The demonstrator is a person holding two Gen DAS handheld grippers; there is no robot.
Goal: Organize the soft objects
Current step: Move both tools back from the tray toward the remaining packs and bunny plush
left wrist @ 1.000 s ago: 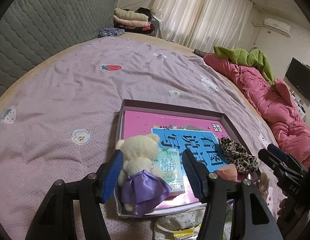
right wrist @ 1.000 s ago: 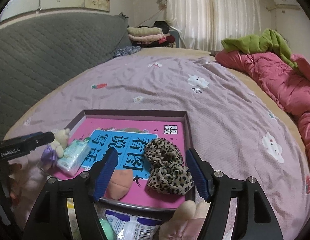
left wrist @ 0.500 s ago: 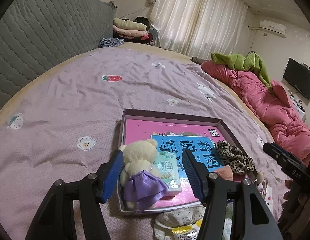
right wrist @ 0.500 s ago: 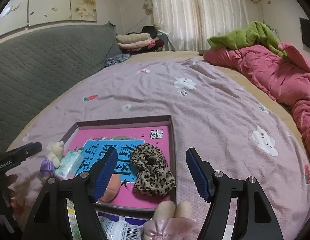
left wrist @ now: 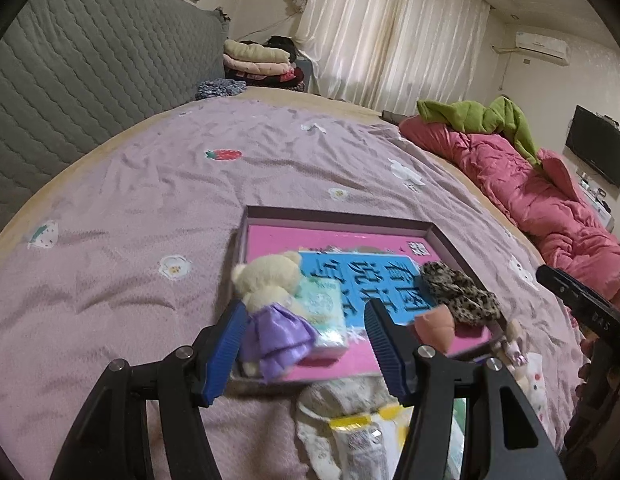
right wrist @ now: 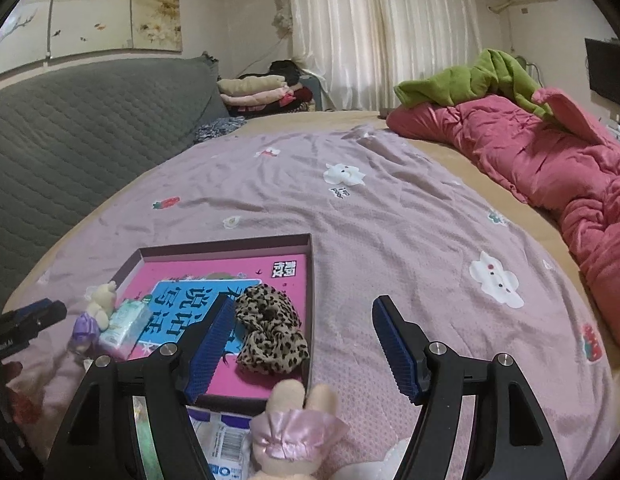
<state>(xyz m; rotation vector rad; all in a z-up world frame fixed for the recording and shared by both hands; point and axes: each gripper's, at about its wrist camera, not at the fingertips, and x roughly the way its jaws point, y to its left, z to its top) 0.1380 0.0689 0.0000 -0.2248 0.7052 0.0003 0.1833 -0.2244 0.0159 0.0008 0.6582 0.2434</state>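
A shallow purple box [left wrist: 333, 214] [right wrist: 310, 264] with a pink and blue book inside lies on the bed. In it are a cream teddy bear in a purple dress [left wrist: 270, 300] [right wrist: 94, 312], a tissue pack [left wrist: 323, 312] [right wrist: 124, 322], a leopard scrunchie [left wrist: 457, 292] [right wrist: 270, 330] and a peach soft piece [left wrist: 433, 322]. My left gripper [left wrist: 304, 338] is open, hovering just short of the bear. My right gripper [right wrist: 300, 336] is open above the box's near right corner. A plush bunny with a pink bow [right wrist: 296, 424] lies just under it, outside the box.
Snack packets [left wrist: 361, 436] [right wrist: 222, 444] and a small doll [left wrist: 517, 352] lie on the purple blanket [left wrist: 150, 200] in front of the box. A pink quilt [left wrist: 541, 200] with a green garment lies at the right. A grey headboard [left wrist: 70, 80] stands at the left.
Both grippers have drawn back and risen a little; the box and its contents look farther off. The right view has shifted right, bringing the plush bunny into sight. Both stay open.
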